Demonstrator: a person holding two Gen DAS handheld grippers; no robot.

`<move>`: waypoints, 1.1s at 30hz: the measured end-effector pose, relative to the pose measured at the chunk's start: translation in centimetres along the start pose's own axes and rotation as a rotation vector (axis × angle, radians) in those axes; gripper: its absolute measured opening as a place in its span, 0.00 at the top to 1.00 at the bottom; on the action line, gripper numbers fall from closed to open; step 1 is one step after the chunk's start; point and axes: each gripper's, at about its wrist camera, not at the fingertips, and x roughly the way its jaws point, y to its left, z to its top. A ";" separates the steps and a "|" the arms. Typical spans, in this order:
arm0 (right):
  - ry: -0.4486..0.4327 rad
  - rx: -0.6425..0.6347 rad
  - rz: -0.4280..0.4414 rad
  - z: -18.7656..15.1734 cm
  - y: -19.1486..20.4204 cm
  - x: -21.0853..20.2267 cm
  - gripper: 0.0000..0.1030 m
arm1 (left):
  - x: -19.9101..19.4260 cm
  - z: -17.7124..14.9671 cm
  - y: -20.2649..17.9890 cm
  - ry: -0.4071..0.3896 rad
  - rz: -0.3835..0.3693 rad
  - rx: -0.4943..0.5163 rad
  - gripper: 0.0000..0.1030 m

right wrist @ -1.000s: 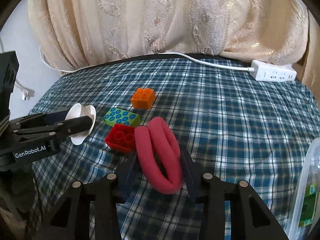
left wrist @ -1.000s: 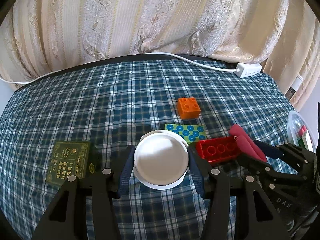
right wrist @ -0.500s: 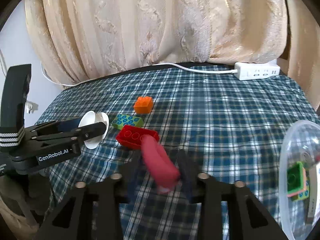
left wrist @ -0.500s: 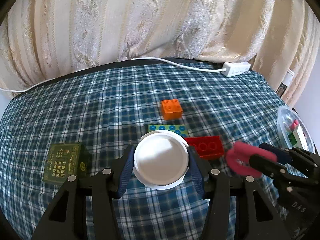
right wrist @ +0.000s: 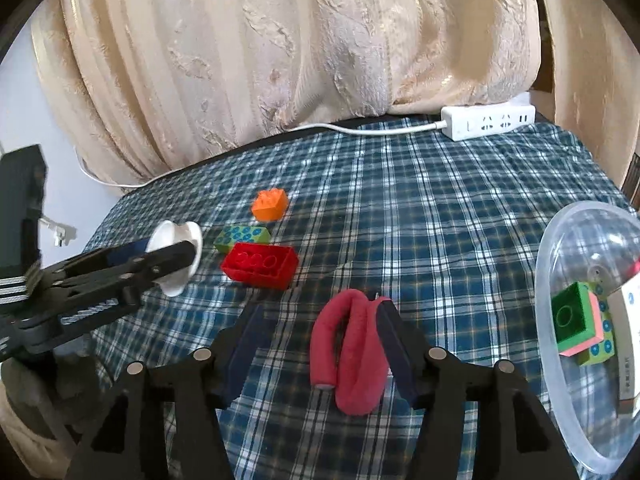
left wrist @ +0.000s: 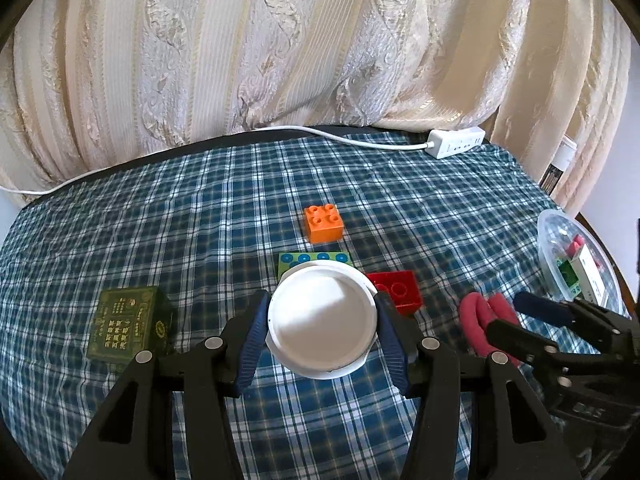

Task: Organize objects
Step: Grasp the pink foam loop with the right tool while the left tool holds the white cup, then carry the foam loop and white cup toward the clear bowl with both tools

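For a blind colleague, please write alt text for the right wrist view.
The right gripper, jaws opening, has a folded red foam loop between them above a blue plaid cloth. A clear bowl with blocks sits right; the left gripper holds a white lid.

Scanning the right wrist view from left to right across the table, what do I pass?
White lid held in the left gripper → red brick → pink foam loop lying against the right finger of the opening right gripper → clear plastic tub.
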 end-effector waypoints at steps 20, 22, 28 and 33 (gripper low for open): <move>0.027 -0.056 -0.204 -1.2 0.8 1.3 0.44 | -0.7 -0.4 -0.3 -0.006 -0.011 0.007 0.48; 0.023 -0.066 -0.223 -1.2 0.9 1.2 0.53 | -0.7 -0.4 -0.4 -0.006 -0.012 0.008 0.48; 0.016 -0.047 -0.222 -1.1 0.8 0.7 0.75 | -1.0 -0.4 -0.9 -0.010 -0.016 0.019 0.48; -0.014 -0.026 -0.200 -1.2 0.9 -0.7 0.81 | -1.2 -0.5 -1.1 -0.015 -0.020 0.025 0.48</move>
